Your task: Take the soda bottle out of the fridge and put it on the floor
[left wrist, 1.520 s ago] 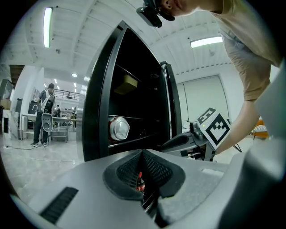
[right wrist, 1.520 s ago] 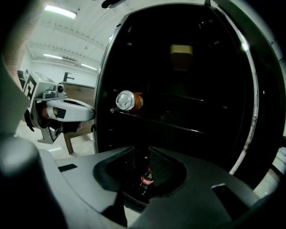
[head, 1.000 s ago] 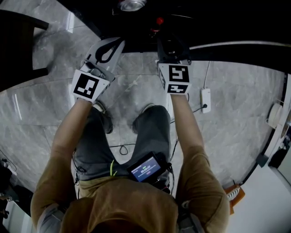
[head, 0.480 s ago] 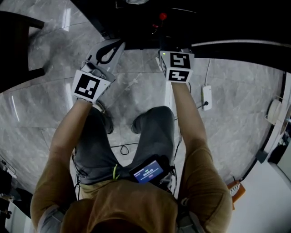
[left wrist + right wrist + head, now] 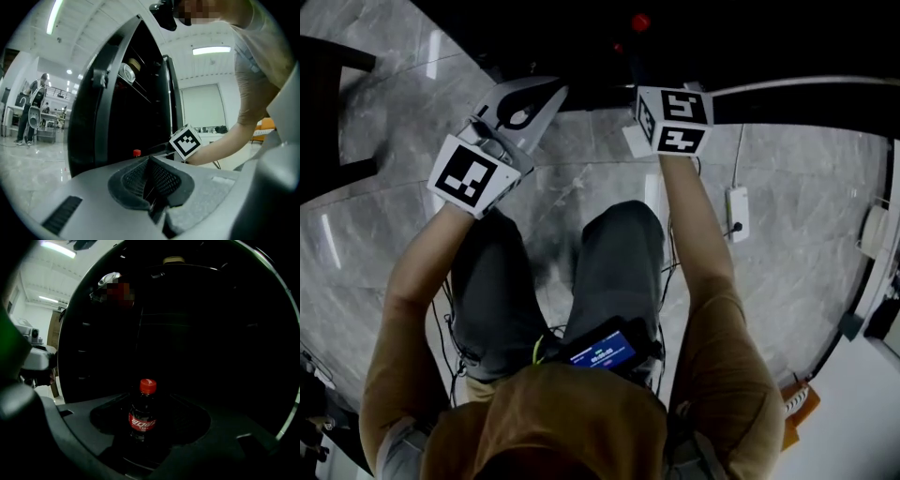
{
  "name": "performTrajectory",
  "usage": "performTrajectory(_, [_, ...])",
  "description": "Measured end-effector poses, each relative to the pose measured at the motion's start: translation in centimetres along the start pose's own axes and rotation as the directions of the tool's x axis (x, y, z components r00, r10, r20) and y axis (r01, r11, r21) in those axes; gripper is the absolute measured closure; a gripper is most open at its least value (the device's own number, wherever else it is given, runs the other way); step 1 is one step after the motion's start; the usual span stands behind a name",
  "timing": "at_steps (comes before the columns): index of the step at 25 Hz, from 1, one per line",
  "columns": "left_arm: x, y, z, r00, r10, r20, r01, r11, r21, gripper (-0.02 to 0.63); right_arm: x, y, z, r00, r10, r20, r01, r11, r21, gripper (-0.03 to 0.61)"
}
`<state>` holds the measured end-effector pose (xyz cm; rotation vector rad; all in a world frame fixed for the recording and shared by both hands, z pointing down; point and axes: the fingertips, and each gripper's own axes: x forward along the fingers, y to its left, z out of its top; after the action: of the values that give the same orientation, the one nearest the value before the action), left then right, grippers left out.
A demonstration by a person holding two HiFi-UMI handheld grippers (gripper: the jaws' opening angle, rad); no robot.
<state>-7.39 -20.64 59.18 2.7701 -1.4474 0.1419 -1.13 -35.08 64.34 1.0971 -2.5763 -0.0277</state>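
Two grippers are held out ahead of a crouching person toward a dark open fridge (image 5: 572, 42), over a grey marbled floor (image 5: 787, 234). The left gripper (image 5: 551, 94) points about level beside the fridge's edge, its jaws closed together, mesh pads meeting with nothing between them. The right gripper (image 5: 151, 427) tilts slightly downward, its front end inside the dark fridge, with only its marker cube (image 5: 675, 120) plainly lit in the head view. Its jaws have just been opening and now stand wide, clear of the soda bottle (image 5: 142, 416), which stands upright between them without being pressed by either pad. The bottle has a red cap (image 5: 147, 386) and a red label around dark contents, and is inside the fridge; what it stands on is too dark to make out. From the head view only the cap shows, just ahead of the right gripper. A white power strip (image 5: 737, 208) lies on the floor near the person's right arm.
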Motion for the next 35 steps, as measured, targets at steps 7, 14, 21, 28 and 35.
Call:
performTrajectory(7, [1.3,-1.2,-2.2,0.999,-0.029,0.027,0.028,0.998,0.056,0.618,1.2,0.7,-1.4,0.999,0.027,0.047,-0.027,1.0,0.003,0.318])
performTrajectory(14, [0.4,-1.1,-1.4,0.996,-0.03,0.085,0.028,0.999,0.025,0.618,3.1,1.7,-2.7,0.998,0.021,0.056,-0.024,0.998,0.051,0.305])
performTrajectory(21, [-1.0,-1.9,-2.0,0.993,-0.098,0.069,0.099,0.995,-0.019,0.618,3.9,1.5,-3.2,0.999,-0.015,0.042,0.013,0.998,0.057,0.304])
performTrajectory(28, [-1.3,-1.6,-3.5,0.995,-0.079,0.068,0.076,0.996,0.035,0.618,4.3,1.7,-3.8,0.994,-0.048,0.094,0.046,0.999,0.028,0.304])
performTrajectory(35, [-0.8,-1.7,-5.6,0.994,-0.084,0.07,0.081,0.996,0.036,0.618,3.7,1.8,-3.7,0.988,-0.034,0.148,0.034,0.999,0.003,0.298])
